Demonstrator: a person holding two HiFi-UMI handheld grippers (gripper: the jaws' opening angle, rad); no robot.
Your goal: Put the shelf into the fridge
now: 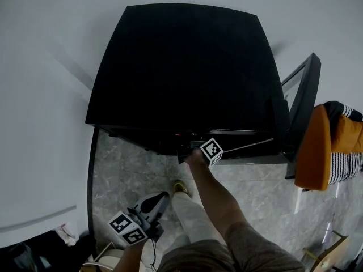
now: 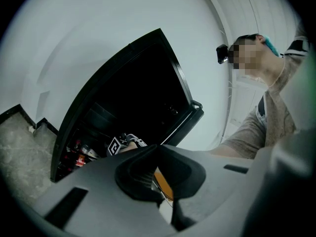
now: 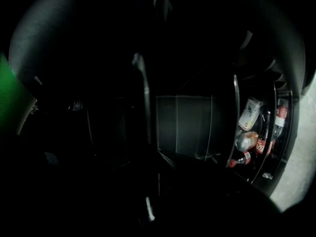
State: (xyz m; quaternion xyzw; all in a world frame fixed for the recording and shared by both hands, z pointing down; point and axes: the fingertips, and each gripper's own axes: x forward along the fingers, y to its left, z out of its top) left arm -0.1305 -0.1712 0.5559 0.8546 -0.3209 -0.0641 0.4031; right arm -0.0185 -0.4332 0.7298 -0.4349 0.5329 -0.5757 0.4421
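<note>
Left gripper (image 1: 154,204), nearest the lens, hung low above the marbled floor (image 1: 130,163), its jaws closed together on nothing. Right gripper (image 1: 207,151) reached into the open front of the black fridge (image 1: 181,67). Its own view was too dark to tell how its jaws stood. Glass shelf (image 3: 183,127) lay within the dark cavity, ahead of that gripper, with bottles (image 3: 249,132) near one side.

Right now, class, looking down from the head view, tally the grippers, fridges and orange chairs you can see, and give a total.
Grippers: 2 (left gripper, right gripper)
Fridges: 1 (fridge)
Orange chairs: 1 (orange chair)
Total: 4
</note>
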